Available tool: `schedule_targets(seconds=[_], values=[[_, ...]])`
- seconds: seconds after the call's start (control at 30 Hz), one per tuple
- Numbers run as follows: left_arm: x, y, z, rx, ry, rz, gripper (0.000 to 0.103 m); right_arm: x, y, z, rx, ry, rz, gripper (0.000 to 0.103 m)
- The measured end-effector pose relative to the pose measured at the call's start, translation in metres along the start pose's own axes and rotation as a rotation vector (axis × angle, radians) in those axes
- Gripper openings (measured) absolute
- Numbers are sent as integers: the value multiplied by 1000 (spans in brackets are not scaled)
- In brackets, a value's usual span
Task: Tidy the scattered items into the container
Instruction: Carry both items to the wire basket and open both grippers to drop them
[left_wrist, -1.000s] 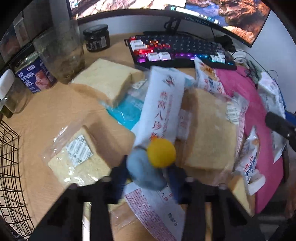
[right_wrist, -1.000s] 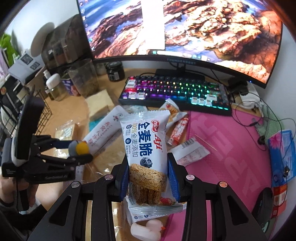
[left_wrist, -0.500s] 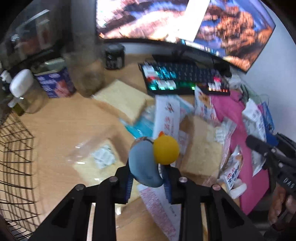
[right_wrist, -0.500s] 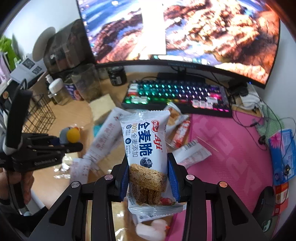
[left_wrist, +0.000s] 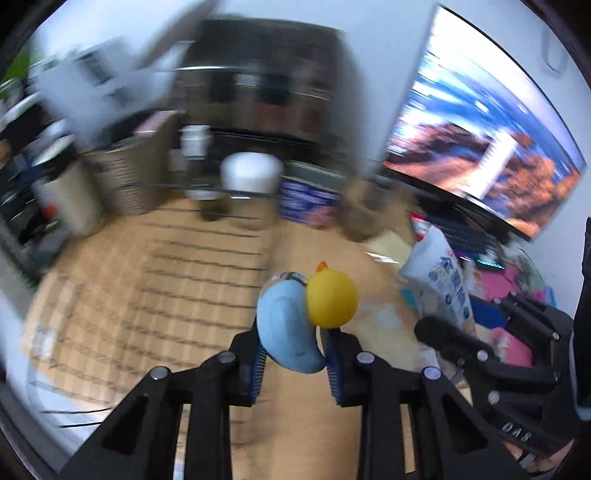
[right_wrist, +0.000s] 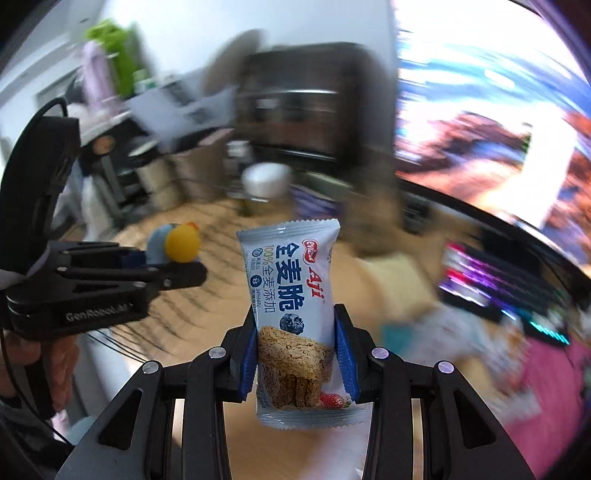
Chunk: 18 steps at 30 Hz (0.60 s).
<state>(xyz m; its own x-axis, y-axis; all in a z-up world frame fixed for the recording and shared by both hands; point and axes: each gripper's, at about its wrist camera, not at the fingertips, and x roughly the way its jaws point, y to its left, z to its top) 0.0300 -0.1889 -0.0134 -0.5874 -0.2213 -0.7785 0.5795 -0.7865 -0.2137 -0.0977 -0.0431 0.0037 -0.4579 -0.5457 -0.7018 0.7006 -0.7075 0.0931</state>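
A wooden desk (left_wrist: 306, 251) before a white wall (left_wrist: 388, 74), beside a lit monitor (left_wrist: 480, 147).

Wire basket (left_wrist: 155, 280) lies open below — white-lidded jar (left_wrist: 249, 177) and blue tin (left_wrist: 308, 201) crowd its far side.

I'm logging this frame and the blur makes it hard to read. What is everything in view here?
Duck toy: one, blue and yellow, in left gripper.
Snack packet: one, white and blue, upright in right gripper.
Wire basket: one, black, beyond duck toy.
Monitor: one, lit, right.
Keyboard: one, backlit, under monitor.
White-lidded jar: one, behind basket.
Left gripper: black, shut.
Right gripper: black, shut.
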Motion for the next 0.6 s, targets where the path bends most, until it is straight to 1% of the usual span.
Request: schedule_targets(seconds=[0.13, 0.23, 0.33, 0.43, 0.47, 0.5, 0.53, 0.6], values=[[-20, 61, -15, -78, -13, 84, 31, 36, 66, 15, -65, 24, 103, 39], [-22, 93, -27, -127, 0, 109, 31, 57, 106, 19, -108, 53, 152, 39], [-20, 111, -36, -152, 9, 114, 31, 72, 134, 20, -141, 75, 179, 39], [-19, 122, -41, -156, 11, 110, 33, 82, 152, 17, -167, 101, 179, 39], [-22, 123, -43, -156, -3, 110, 47, 85, 155, 17, -176, 103, 175, 39], [-25, 125, -43, -159, -23, 112, 64, 86, 159, 16, -185, 99, 169, 39], [-28, 125, -44, -161, -35, 114, 67, 85, 160, 17, -186, 91, 164, 40], [-31, 127, -43, -172, -48, 111, 68, 85, 161, 18, -184, 78, 151, 53]])
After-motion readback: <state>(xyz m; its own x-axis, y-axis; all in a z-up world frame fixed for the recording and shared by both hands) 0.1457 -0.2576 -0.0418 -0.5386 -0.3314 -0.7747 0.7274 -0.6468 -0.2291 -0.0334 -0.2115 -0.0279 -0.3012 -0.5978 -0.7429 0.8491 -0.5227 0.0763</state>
